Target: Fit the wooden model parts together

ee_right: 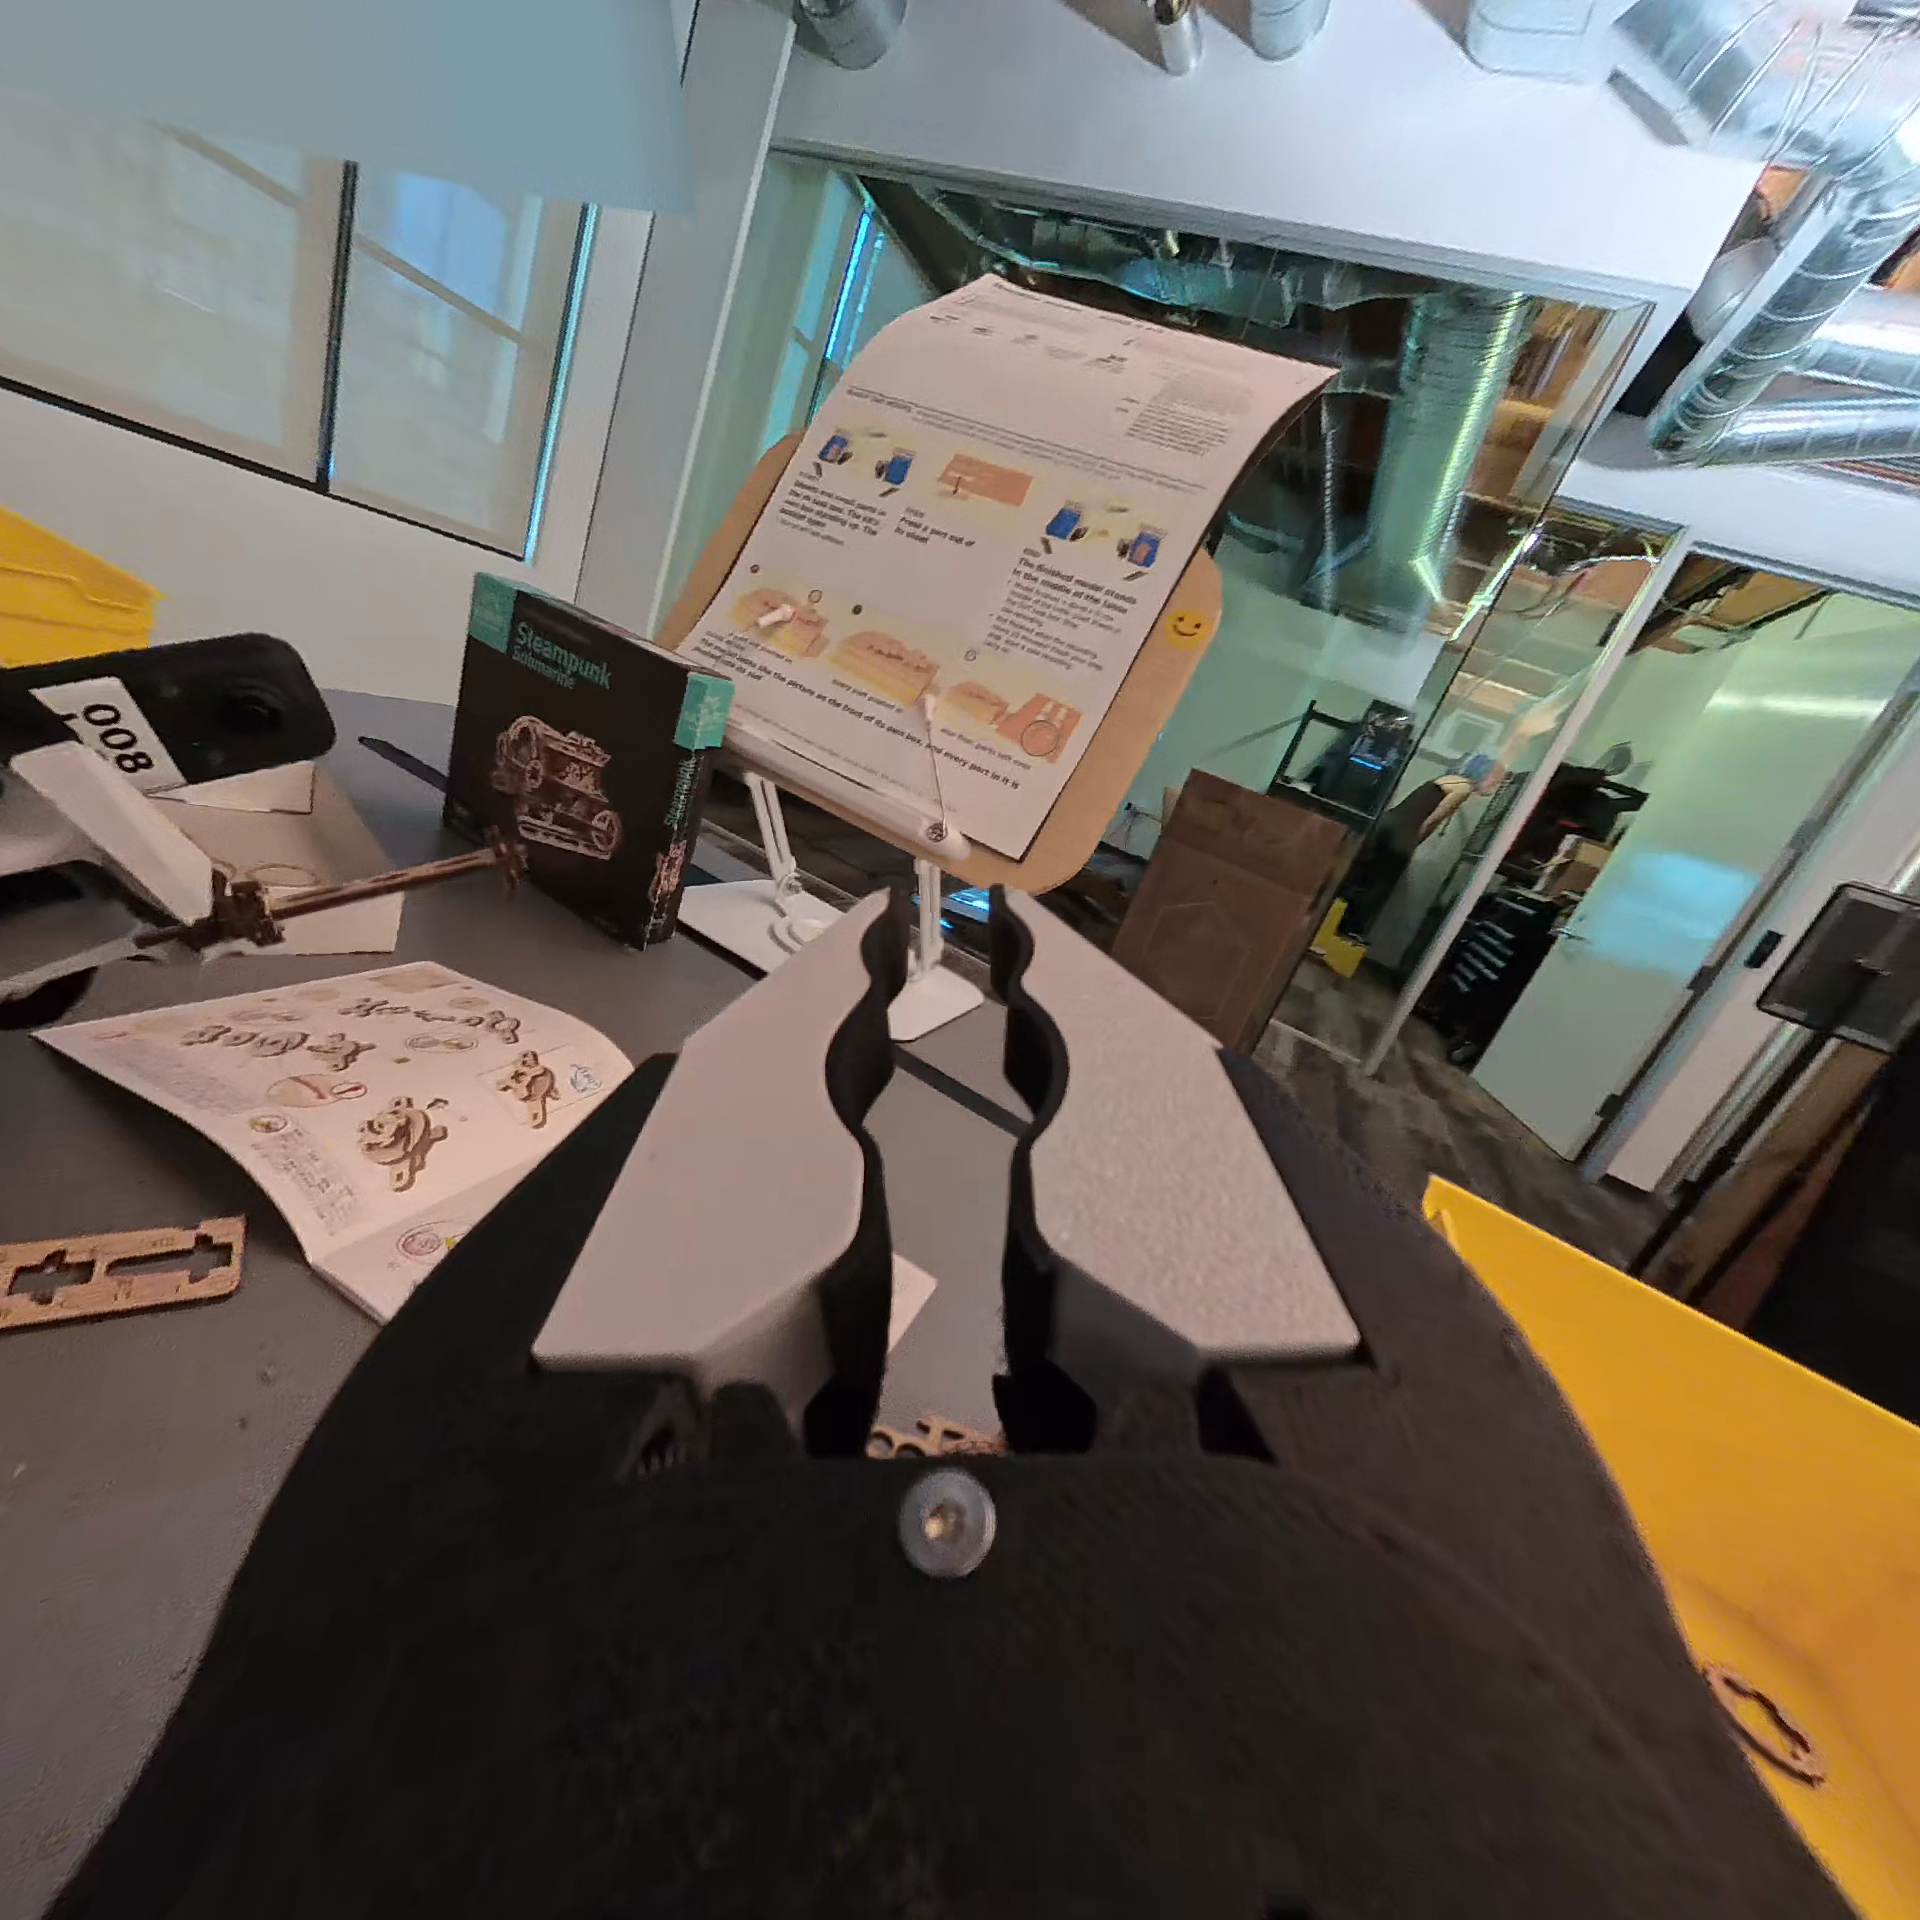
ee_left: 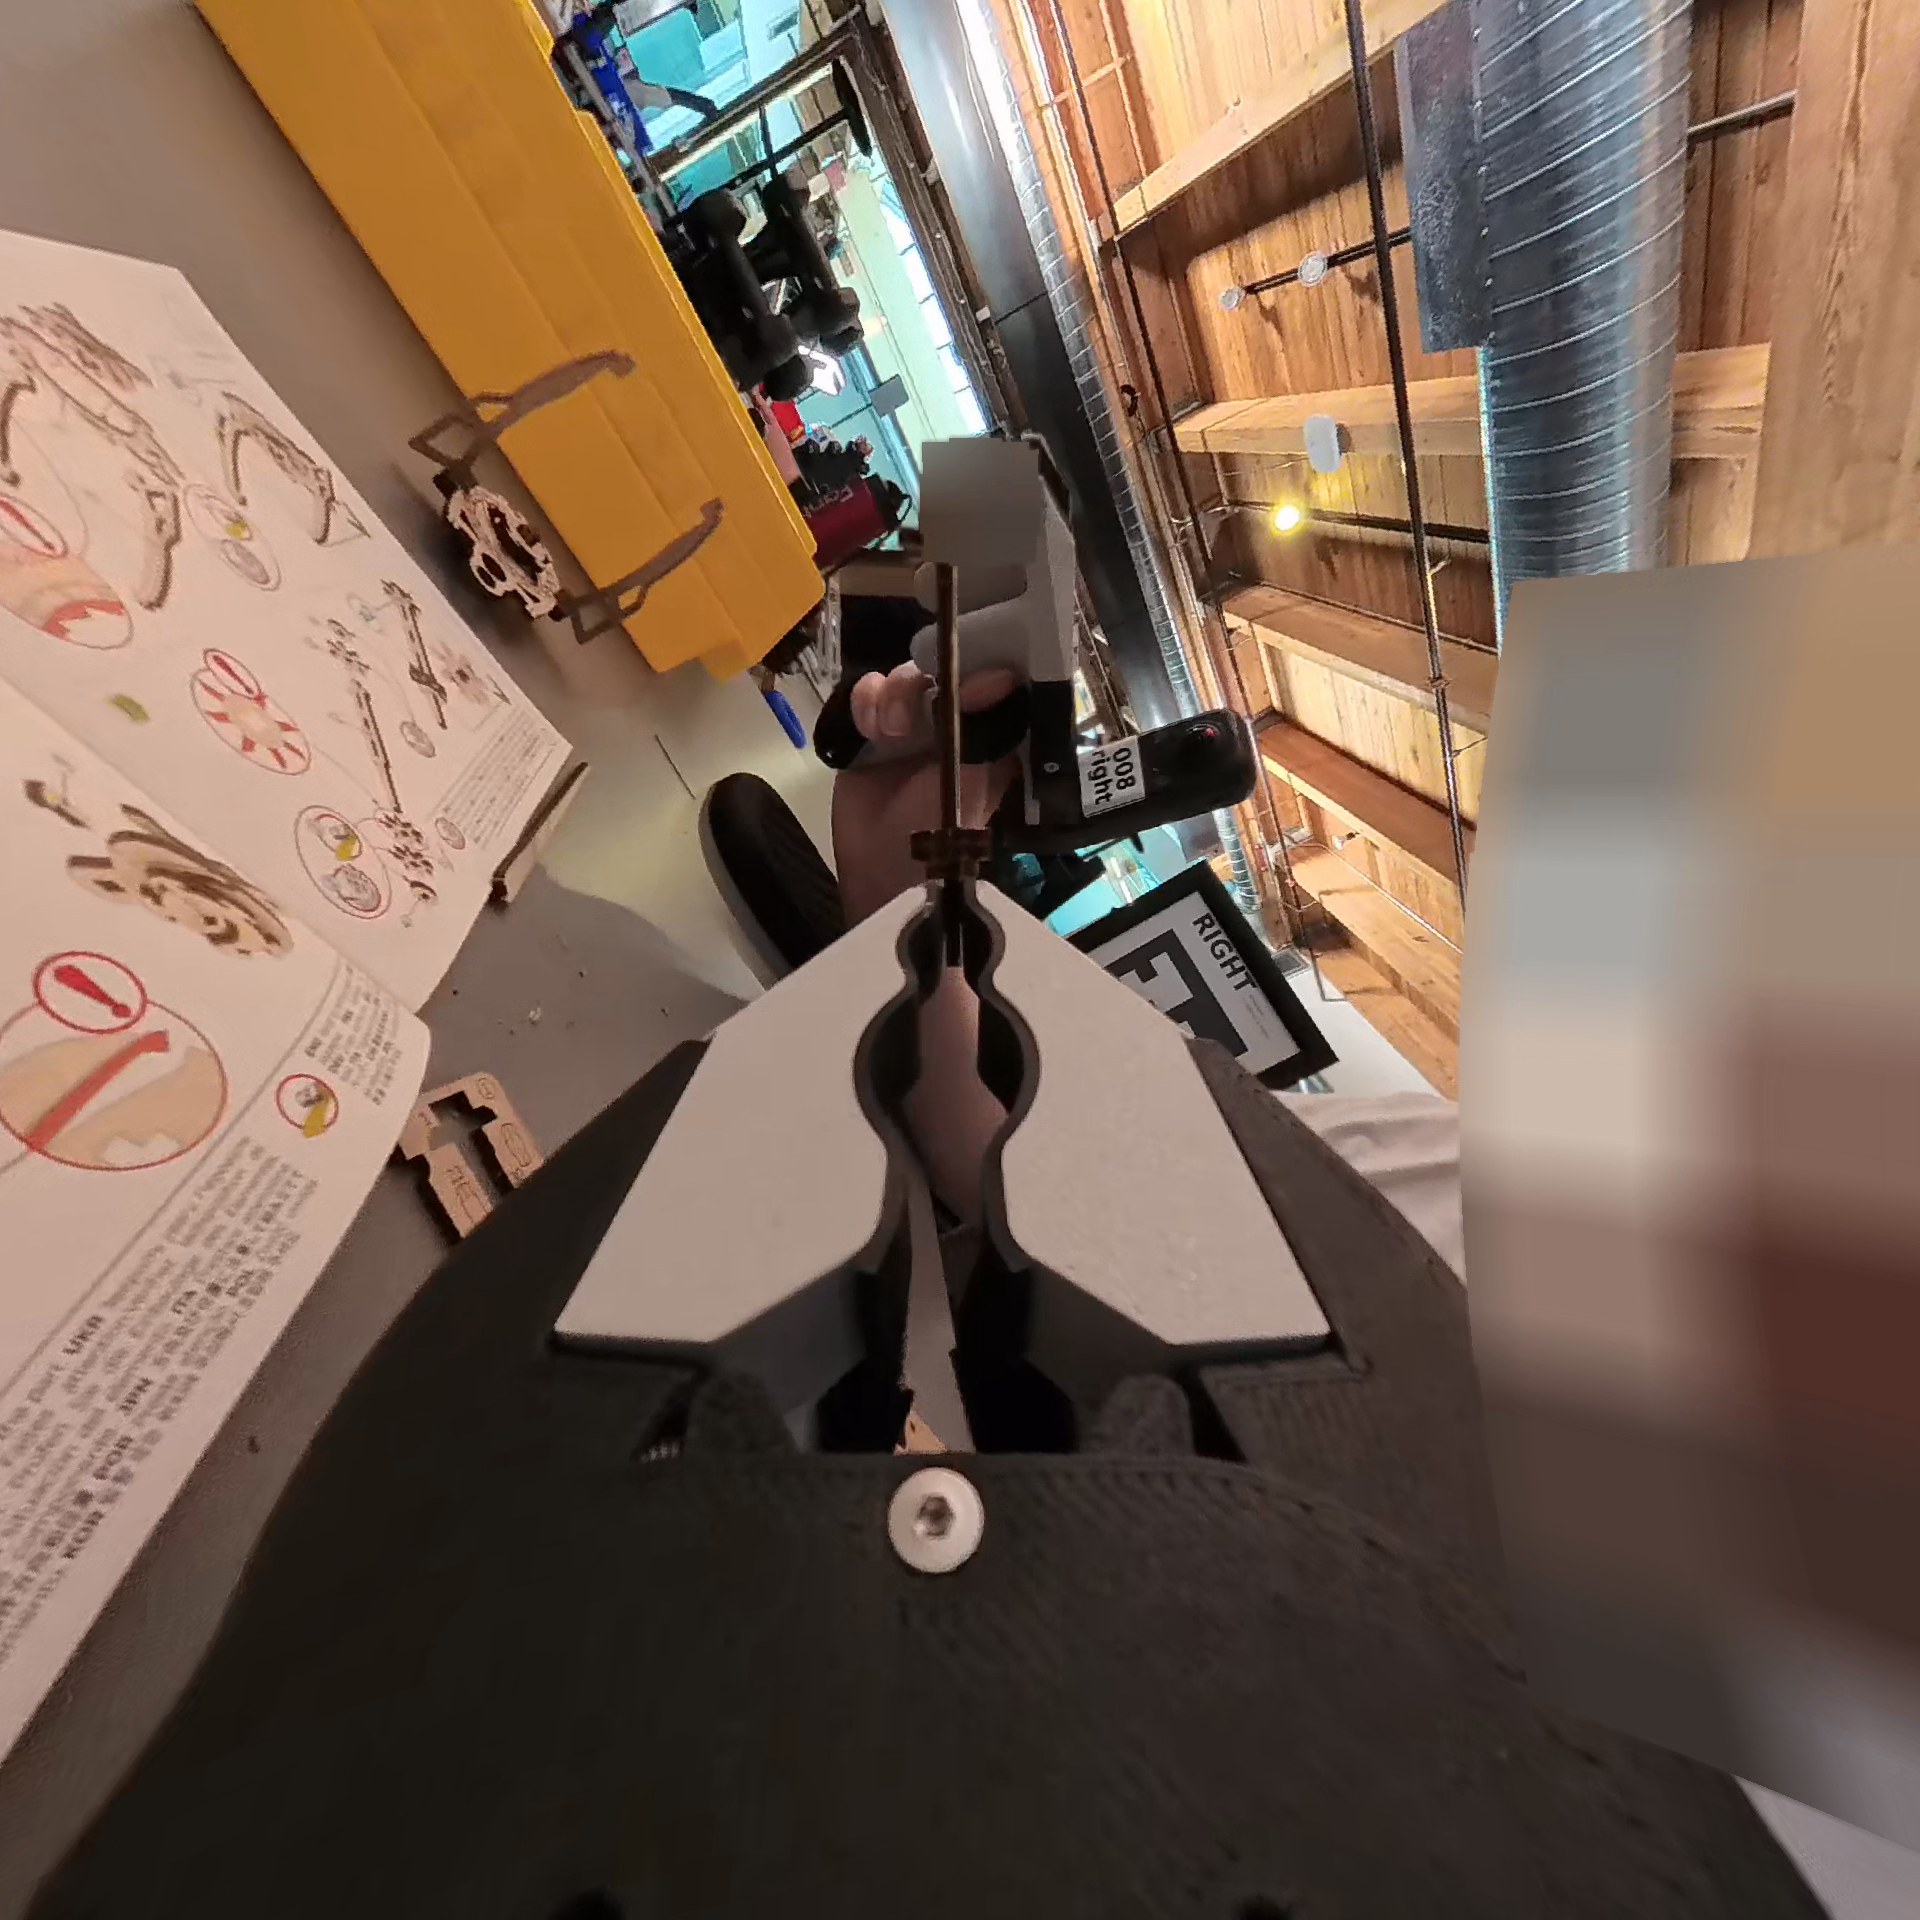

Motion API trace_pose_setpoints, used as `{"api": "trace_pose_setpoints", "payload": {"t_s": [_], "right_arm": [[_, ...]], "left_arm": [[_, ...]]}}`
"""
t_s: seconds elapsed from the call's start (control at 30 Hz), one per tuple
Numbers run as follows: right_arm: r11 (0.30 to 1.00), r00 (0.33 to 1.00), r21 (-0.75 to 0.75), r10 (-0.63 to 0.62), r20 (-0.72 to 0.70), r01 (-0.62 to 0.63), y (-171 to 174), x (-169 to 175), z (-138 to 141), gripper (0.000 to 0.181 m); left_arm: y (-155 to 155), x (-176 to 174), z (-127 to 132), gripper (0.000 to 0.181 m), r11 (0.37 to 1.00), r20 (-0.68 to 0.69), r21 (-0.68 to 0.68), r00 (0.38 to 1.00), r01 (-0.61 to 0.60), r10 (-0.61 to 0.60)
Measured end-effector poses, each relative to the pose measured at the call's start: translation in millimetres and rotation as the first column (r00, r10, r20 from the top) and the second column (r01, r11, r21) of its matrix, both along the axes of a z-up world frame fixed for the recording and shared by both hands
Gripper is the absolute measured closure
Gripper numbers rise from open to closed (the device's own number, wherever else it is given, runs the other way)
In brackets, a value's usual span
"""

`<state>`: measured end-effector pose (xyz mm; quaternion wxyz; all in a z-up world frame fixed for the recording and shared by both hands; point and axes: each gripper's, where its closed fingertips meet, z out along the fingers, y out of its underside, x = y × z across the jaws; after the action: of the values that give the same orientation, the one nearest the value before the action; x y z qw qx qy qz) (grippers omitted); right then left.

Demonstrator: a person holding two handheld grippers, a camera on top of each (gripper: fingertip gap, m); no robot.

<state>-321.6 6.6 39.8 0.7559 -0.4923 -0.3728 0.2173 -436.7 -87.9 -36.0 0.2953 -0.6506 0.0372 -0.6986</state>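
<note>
Rig: 2 handheld grippers, same build.
Left gripper (ee_left: 951, 914) and right gripper (ee_right: 940, 914): black textured printed body, 1 silver hex screw at centre, 2 light grey wedge fingers (ee_right: 748, 1174) lined with wavy black pads (ee_right: 1039, 1060). Seen from the left wrist view, the right unit carries a black camera (ee_left: 1164, 774) bearing a white sticker.
</note>
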Motion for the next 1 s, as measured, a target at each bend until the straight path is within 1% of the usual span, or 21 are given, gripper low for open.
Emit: {"api": "trace_pose_setpoints", "payload": {"t_s": [0.17,0.27,0.33,0.4,0.43,0.47,0.5,0.53,0.6,0.67,0.7,0.73,0.8,0.87,0.9,0.93,1.0], "right_arm": [[1.000,1.000,-0.004,-0.026,0.013,0.026,7.4,-4.2,-3.8,0.168],[1.000,0.999,0.003,-0.030,0.039,0.030,8.7,-6.9,-9.2,0.169],[1.000,0.999,-0.024,-0.009,0.051,0.010,9.6,-10.9,-14.0,0.169],[0.994,0.998,-0.092,0.056,0.037,-0.053,6.5,-17.0,-16.8,0.168],[0.980,0.992,-0.155,0.126,0.019,-0.121,1.2,-23.0,-18.5,0.168],[0.949,0.978,-0.237,0.208,-0.018,-0.207,-6.7,-30.2,-20.7,0.168],[0.898,0.954,-0.323,0.289,-0.076,-0.298,-15.9,-38.1,-22.8,0.168],[0.830,0.924,-0.408,0.353,-0.147,-0.382,-24.4,-46.1,-25.7,0.169],[0.656,0.871,-0.574,0.397,-0.291,-0.491,-33.0,-61.9,-37.9,0.168],[0.451,0.790,-0.657,0.448,-0.419,-0.604,-46.0,-78.9,-46.6,0.165],[0.362,0.751,-0.671,0.456,-0.477,-0.647,-50.7,-85.0,-48.5,0.165],[0.299,0.739,-0.691,0.430,-0.519,-0.658,-50.2,-89.3,-53.6,0.165],[0.202,0.732,-0.721,0.379,-0.567,-0.663,-49.6,-95.9,-66.0,0.162],[0.097,0.695,-0.716,0.362,-0.621,-0.691,-54.0,-100.7,-71.1,0.158],[0.055,0.676,-0.706,0.349,-0.649,-0.706,-55.0,-102.1,-71.3,0.157],[0.026,0.663,-0.698,0.338,-0.668,-0.716,-55.1,-103.1,-71.6,0.156],[-0.010,0.653,-0.700,0.350,-0.671,-0.714,-58.1,-105.5,-73.4,0.156]], "left_arm": [[0.2,-2.8,4.3,0.181,1.000,-0.013,0.023,1.000,-0.009,0.009],[-0.5,-0.8,1.5,0.181,1.000,-0.024,0.011,1.000,-0.007,0.007],[-1.2,0.4,-0.1,0.181,1.000,-0.016,-0.019,1.000,-0.003,0.002],[-0.2,-1.8,0.7,0.181,0.997,0.034,-0.083,0.999,-0.004,0.007],[0.7,-3.7,2.6,0.181,0.994,0.071,-0.110,0.997,-0.005,0.013],[1.2,-4.4,2.2,0.181,0.991,0.084,-0.130,0.996,-0.005,0.016],[1.3,-4.2,0.7,0.181,0.991,0.078,-0.137,0.997,-0.004,0.015],[1.3,-3.6,-0.2,0.181,0.991,0.067,-0.136,0.998,-0.004,0.013],[1.9,-3.0,0.1,0.181,0.992,0.047,-0.128,0.999,-0.012,0.018],[2.9,-2.8,0.9,0.181,0.993,0.031,-0.114,0.999,-0.024,0.028],[2.4,-2.1,1.1,0.181,0.994,0.024,-0.108,0.999,-0.024,0.027],[1.5,-0.8,1.2,0.181,0.995,0.018,-0.103,1.000,-0.019,0.021],[-0.6,2.5,-0.4,0.181,0.995,0.000,-0.095,1.000,-0.013,0.013],[-2.6,5.9,-2.6,0.181,0.996,-0.019,-0.088,1.000,-0.004,0.002],[-3.4,7.6,-3.5,0.181,0.996,-0.028,-0.085,1.000,0.001,-0.003],[-3.8,9.1,-4.1,0.181,0.997,-0.036,-0.080,0.999,0.004,-0.007],[-4.7,12.5,-6.0,0.181,0.998,-0.059,-0.069,0.998,0.013,-0.017]]}}
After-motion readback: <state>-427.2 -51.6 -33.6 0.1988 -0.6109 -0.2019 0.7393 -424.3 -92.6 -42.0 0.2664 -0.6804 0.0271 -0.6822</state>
